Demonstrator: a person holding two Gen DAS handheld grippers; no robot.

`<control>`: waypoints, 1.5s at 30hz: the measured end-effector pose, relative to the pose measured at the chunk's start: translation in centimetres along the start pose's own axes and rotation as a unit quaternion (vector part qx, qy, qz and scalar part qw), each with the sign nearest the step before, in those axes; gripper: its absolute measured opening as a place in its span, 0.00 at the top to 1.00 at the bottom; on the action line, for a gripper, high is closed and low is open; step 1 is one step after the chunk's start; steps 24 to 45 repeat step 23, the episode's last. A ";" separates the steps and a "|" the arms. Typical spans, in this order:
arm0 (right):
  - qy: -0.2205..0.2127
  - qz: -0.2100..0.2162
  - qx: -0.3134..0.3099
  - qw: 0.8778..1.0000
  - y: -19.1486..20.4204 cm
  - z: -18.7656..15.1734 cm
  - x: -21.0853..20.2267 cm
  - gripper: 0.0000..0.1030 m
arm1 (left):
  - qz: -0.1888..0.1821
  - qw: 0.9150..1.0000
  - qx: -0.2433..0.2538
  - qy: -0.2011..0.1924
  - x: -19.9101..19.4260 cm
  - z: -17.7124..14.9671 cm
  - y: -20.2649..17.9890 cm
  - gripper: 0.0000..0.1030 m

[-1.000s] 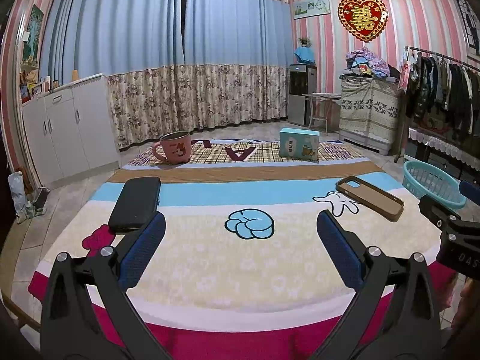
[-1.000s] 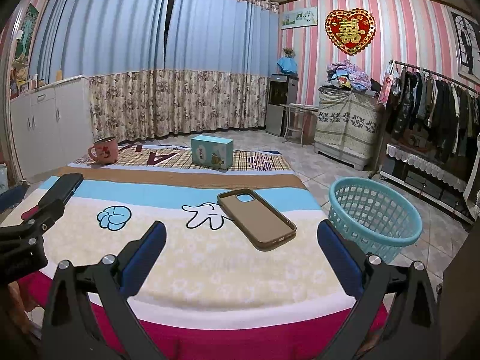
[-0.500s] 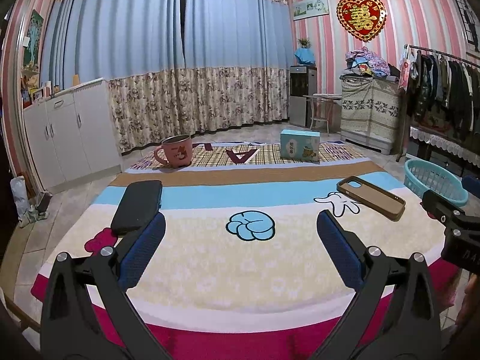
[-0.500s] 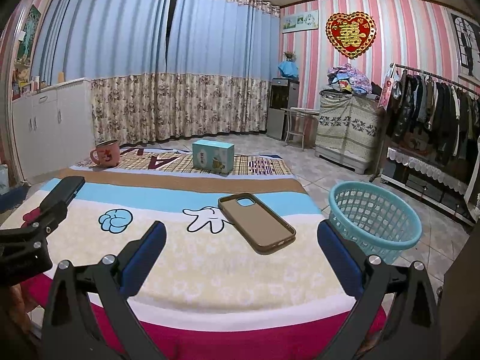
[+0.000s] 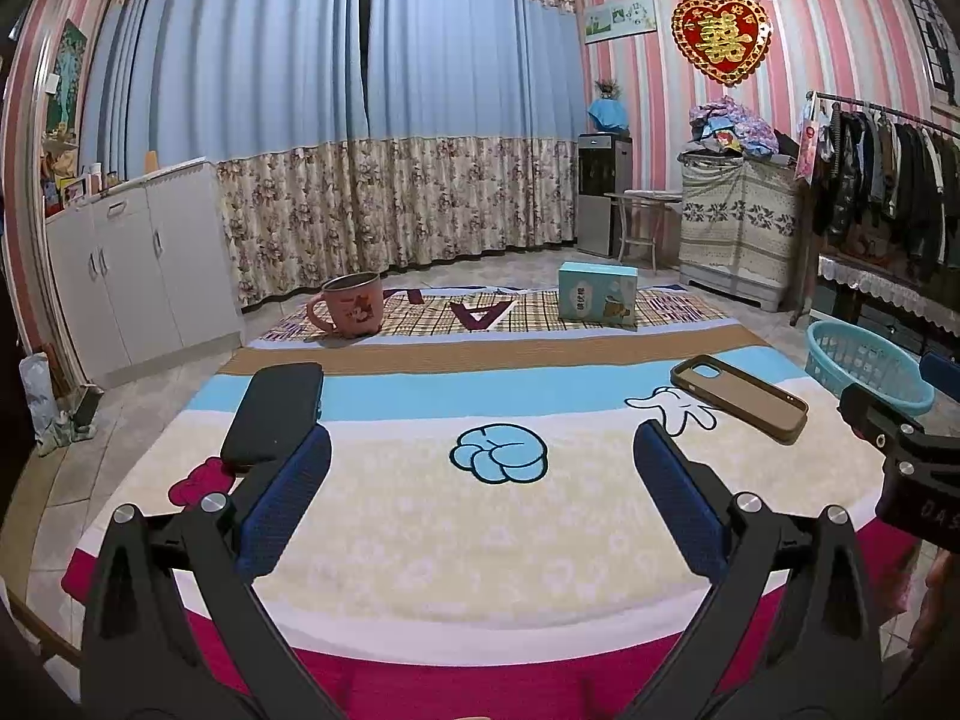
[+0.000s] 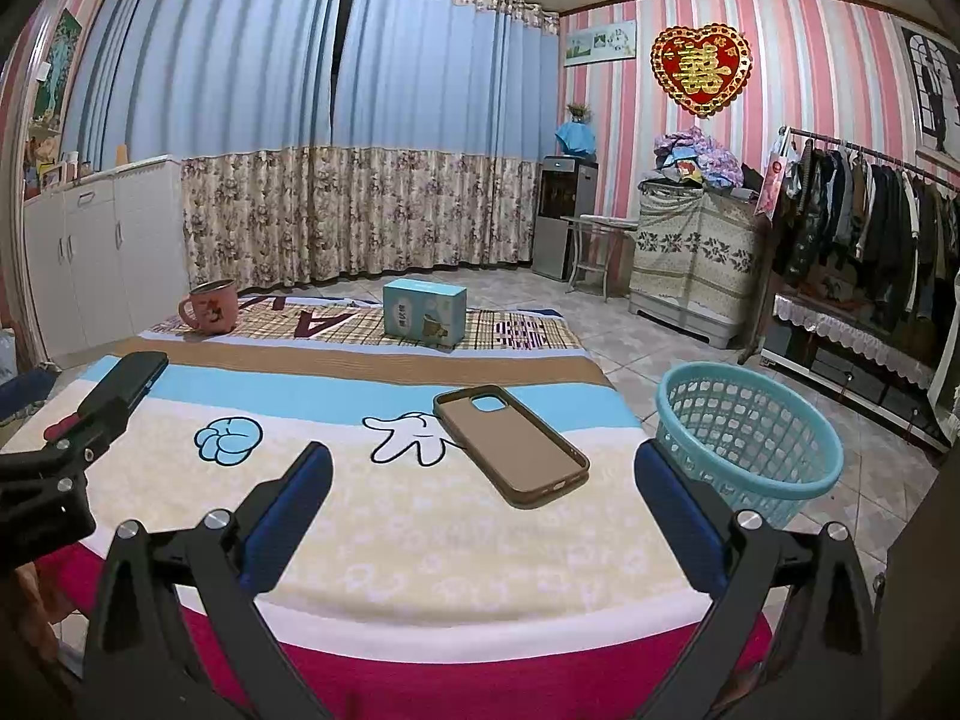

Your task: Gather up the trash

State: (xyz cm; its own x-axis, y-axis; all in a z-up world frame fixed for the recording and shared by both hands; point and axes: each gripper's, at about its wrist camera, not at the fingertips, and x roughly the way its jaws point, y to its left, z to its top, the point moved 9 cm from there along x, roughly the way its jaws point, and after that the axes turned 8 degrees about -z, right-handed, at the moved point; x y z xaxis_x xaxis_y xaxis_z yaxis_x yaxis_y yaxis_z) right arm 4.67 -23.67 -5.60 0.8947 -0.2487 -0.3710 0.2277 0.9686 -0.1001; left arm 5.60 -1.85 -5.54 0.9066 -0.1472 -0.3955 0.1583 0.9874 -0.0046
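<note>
A cartoon-print cloth covers the table [image 5: 480, 540]. On it lie a brown phone case [image 5: 739, 397] [image 6: 510, 445], a black case [image 5: 273, 411] [image 6: 126, 381], a pink mug [image 5: 348, 305] [image 6: 210, 306] and a light blue box [image 5: 595, 293] [image 6: 425, 313]. A teal basket [image 6: 747, 438] [image 5: 864, 365] stands on the floor at the table's right. My left gripper [image 5: 482, 459] is open and empty over the near edge. My right gripper [image 6: 483, 477] is open and empty, just short of the brown case.
White cabinets [image 5: 138, 264] stand to the left and curtains [image 5: 390, 120] hang behind. A clothes rack [image 6: 864, 222] and a covered chest [image 6: 696, 258] stand to the right. The other gripper shows at the right edge of the left wrist view [image 5: 912, 468].
Both grippers have risen and drawn back slightly; the table objects sit a little lower and farther in both views. Nothing was taken hold of.
</note>
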 end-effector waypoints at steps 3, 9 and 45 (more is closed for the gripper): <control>0.001 -0.001 0.000 1.000 -0.2 0.0 0.1 0.04 | 0.000 1.000 0.000 0.000 0.0 0.0 0.0 0.05; 0.003 -0.001 0.001 1.000 -0.3 0.0 0.2 0.04 | 0.000 1.000 -0.003 0.002 0.0 -0.1 0.0 0.05; 0.005 -0.002 0.000 1.000 -0.4 -0.2 0.3 0.04 | 0.001 1.000 -0.005 0.004 0.0 -0.3 0.0 0.05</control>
